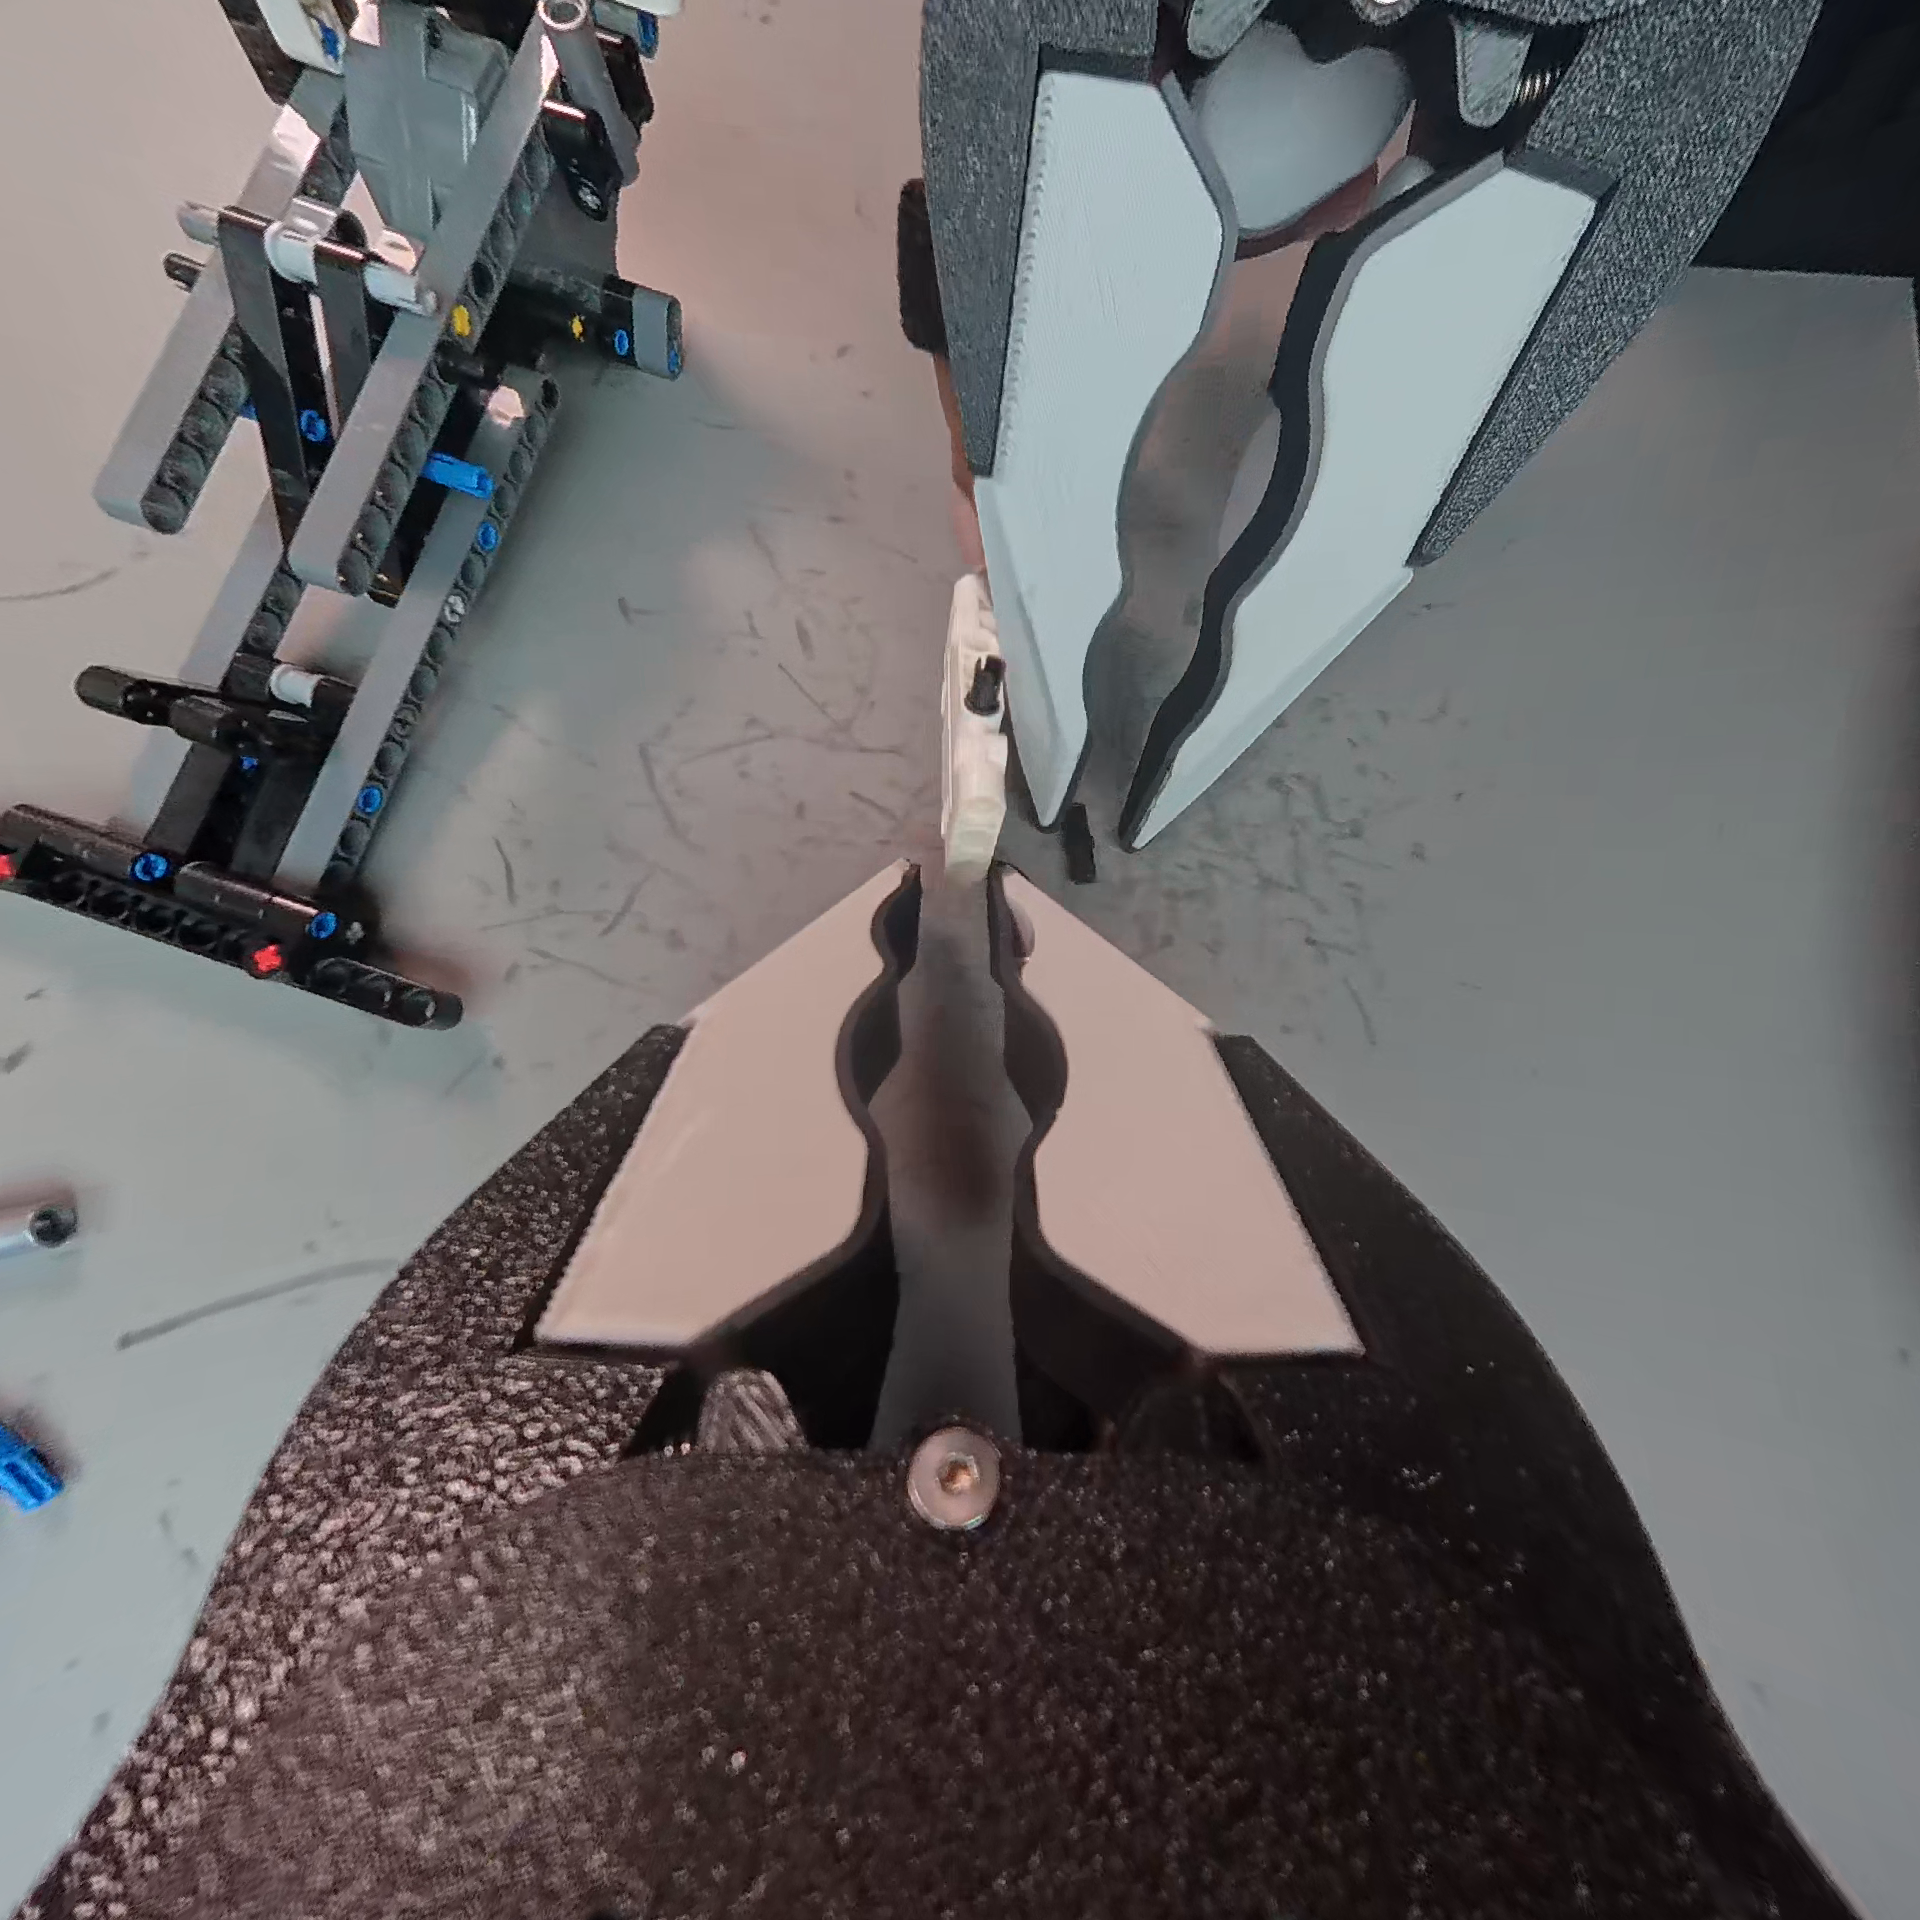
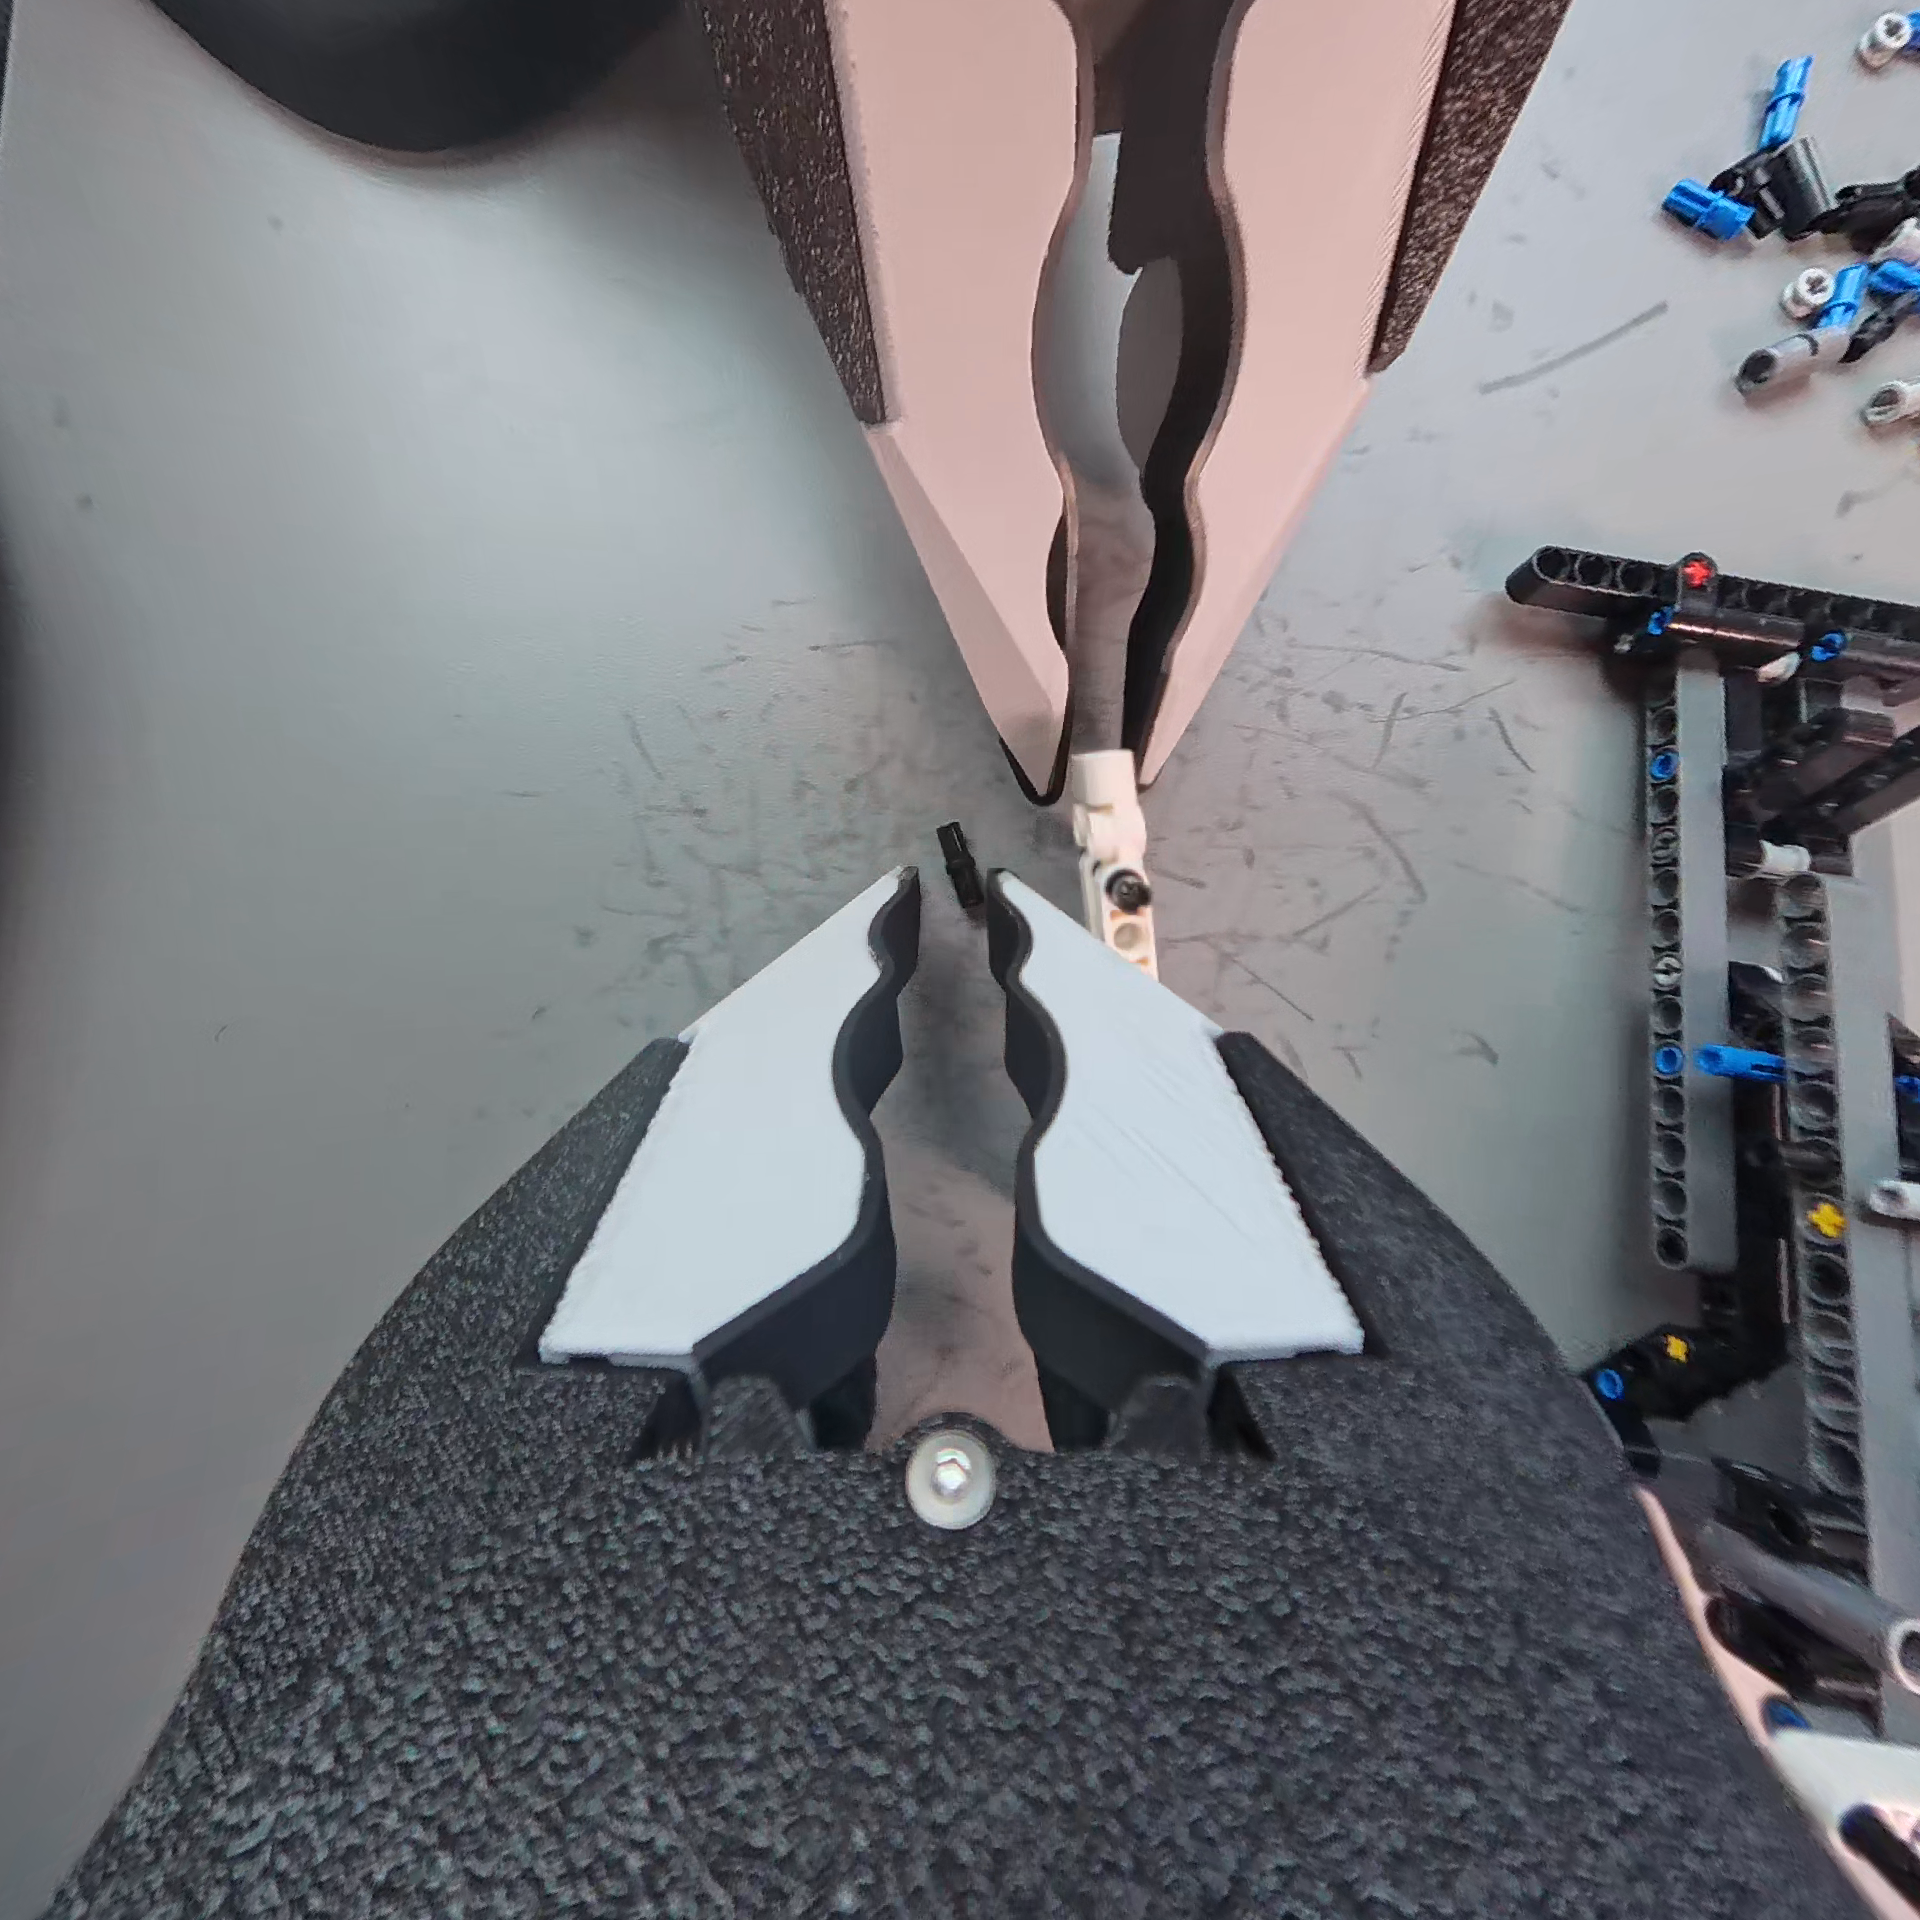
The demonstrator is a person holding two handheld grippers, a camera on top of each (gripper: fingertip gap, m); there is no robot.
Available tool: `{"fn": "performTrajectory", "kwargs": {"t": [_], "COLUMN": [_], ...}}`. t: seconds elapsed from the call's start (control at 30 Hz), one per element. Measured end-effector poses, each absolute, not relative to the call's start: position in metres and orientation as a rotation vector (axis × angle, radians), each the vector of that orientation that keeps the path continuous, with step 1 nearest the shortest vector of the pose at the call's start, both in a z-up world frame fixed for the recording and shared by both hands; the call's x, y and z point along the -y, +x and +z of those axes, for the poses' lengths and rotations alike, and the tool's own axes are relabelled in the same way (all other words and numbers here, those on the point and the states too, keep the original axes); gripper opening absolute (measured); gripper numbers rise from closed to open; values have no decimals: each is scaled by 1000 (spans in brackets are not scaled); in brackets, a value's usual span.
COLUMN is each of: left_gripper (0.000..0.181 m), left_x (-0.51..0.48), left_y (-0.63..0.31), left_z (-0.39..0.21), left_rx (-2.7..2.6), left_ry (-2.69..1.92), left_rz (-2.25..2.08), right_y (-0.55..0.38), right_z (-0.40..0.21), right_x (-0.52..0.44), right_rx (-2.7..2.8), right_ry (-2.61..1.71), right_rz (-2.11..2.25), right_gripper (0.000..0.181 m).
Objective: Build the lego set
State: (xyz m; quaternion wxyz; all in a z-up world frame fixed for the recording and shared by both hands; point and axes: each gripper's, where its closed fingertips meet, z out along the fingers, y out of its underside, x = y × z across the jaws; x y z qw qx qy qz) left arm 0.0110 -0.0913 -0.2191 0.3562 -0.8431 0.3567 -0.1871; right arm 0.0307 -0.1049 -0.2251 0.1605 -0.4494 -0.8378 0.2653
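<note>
My left gripper (image 1: 953, 875) is shut on the end of a short white beam (image 1: 971, 748), held out in front of it. One hole of the beam holds a black pin (image 1: 982, 686). My right gripper (image 2: 954, 881) faces it from the other side, jaws a narrow gap apart. A small loose black pin (image 2: 961, 871) sits between its tips, near the right finger; I cannot tell if it rests on the table. In the right wrist view the left gripper (image 2: 1091, 784) holds the white beam (image 2: 1112, 852) just right of my tips. In the left wrist view the right gripper (image 1: 1091, 831) stands just right of the beam.
The partly built grey and black model (image 1: 343, 499) lies on the scratched grey table (image 1: 675, 727), left of the grippers; it also shows in the right wrist view (image 2: 1766, 935). Loose blue, black and grey parts (image 2: 1829, 239) lie beyond it. A grey tube (image 1: 36, 1226) and a blue pin (image 1: 26, 1465) lie near the left. My left and right fingertips are right by each other.
</note>
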Motion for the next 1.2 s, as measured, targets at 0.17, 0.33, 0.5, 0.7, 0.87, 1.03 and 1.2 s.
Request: {"fn": "performTrajectory", "kwargs": {"t": [0.17, 0.33, 0.5, 0.7, 0.87, 1.03, 1.2], "left_gripper": [20, 20, 20, 22, 7, 4, 4], "left_x": [94, 105, 115, 124, 123, 126, 136], "left_y": [9, 1, 13, 43, 48, 52, 54], "left_z": [-215, -195, -193, -175, -170, -159, -125], "left_rx": [-923, -917, -991, -1103, -1095, -1037, -898], "left_ry": [-2168, -2104, -2064, -1874, -1851, -1814, -1686], "left_rz": [-495, -518, -539, -506, -505, -625, -982], "right_y": [33, 39, 46, 44, 46, 47, 49], "right_z": [-225, -211, -207, -181, -171, -153, -120], "right_x": [108, 102, 102, 118, 125, 127, 136], "right_rx": [2390, 2318, 2284, 2190, 2182, 2116, 1958], "right_ry": [-1273, -1277, -1278, -1254, -1215, -1156, -986], "right_rz": [767, 802, 824, 993, 1040, 1137, 1264], "right_gripper": [4, 4, 4, 4, 4, 4, 4]}}
